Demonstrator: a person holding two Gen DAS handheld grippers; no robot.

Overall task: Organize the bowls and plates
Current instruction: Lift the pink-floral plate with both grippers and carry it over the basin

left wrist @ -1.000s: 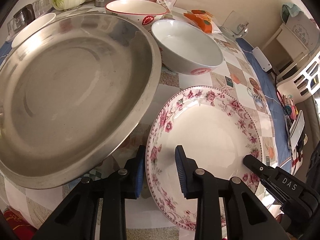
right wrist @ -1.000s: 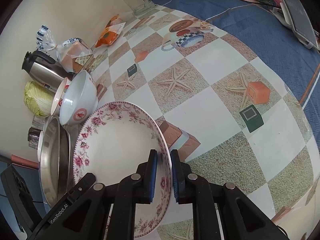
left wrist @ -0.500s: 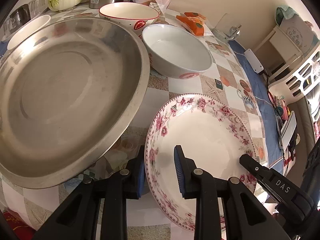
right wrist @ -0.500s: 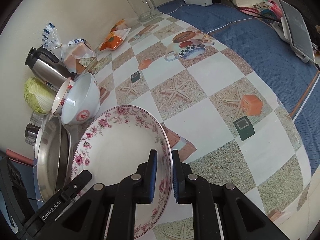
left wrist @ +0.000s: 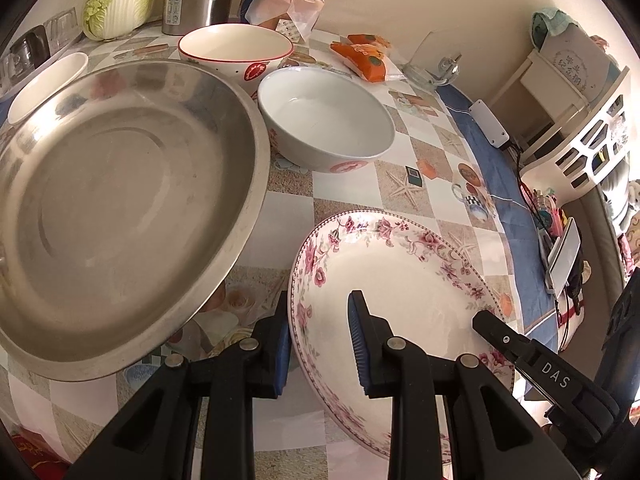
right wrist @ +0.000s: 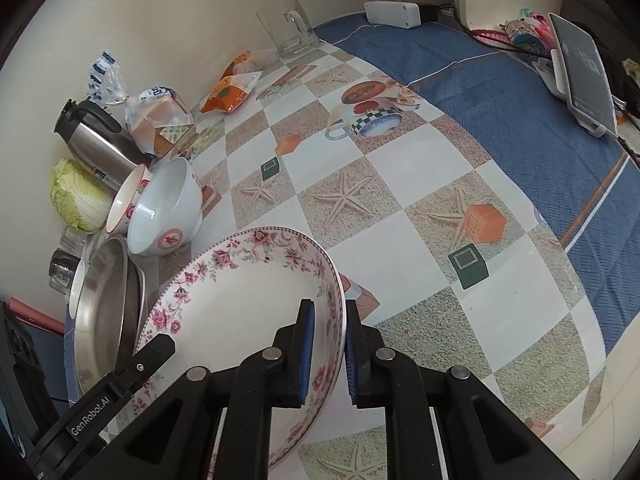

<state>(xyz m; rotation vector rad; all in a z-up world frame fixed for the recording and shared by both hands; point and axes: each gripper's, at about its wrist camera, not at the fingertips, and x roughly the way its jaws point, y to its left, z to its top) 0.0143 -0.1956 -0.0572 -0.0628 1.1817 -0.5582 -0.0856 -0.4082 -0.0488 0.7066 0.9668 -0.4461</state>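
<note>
- Left wrist view, far left: the steel basin [left wrist: 120, 208] fills that side, just beside the floral plate [left wrist: 400, 300] at lower centre.
- Your left gripper [left wrist: 320, 344] straddles the plate's left rim, jaws narrow, one pad inside and one outside; firm contact isn't clear.
- Behind, the white bowl [left wrist: 326, 128] and red-rimmed bowl [left wrist: 236, 50] crowd the upper centre.
- Right wrist view: your right gripper [right wrist: 326, 354] pinches the plate's right rim.
- Only this view shows open checked tablecloth [right wrist: 400, 200] at right.

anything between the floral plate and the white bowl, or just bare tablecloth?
Bare checkered tablecloth only, clearest in the left wrist view: nothing sits between the floral plate and the white bowl.
</note>
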